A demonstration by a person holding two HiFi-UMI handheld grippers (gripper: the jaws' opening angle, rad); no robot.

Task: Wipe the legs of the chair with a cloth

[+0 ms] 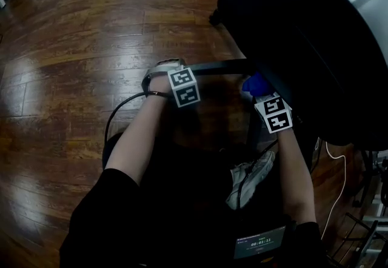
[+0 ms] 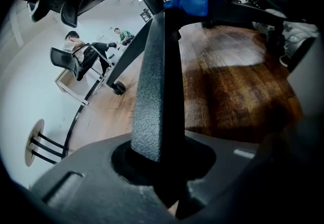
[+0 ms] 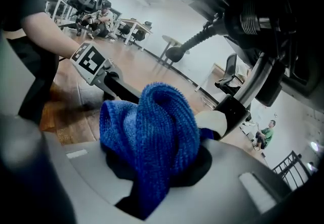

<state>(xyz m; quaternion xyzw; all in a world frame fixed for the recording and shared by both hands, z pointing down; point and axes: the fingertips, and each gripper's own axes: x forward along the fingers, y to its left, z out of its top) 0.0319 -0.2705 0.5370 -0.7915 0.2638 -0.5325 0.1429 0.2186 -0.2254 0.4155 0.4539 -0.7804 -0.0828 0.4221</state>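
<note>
My left tongs (image 2: 163,167) clamp the chair leg (image 2: 152,91); my right tongs (image 3: 152,170), further along that leg, grip the blue cloth (image 3: 152,126).

Dim head view, ceiling-light glare on the wood floor (image 1: 60,60), fisheye gripper views with dark corners, blurred foreground
</note>
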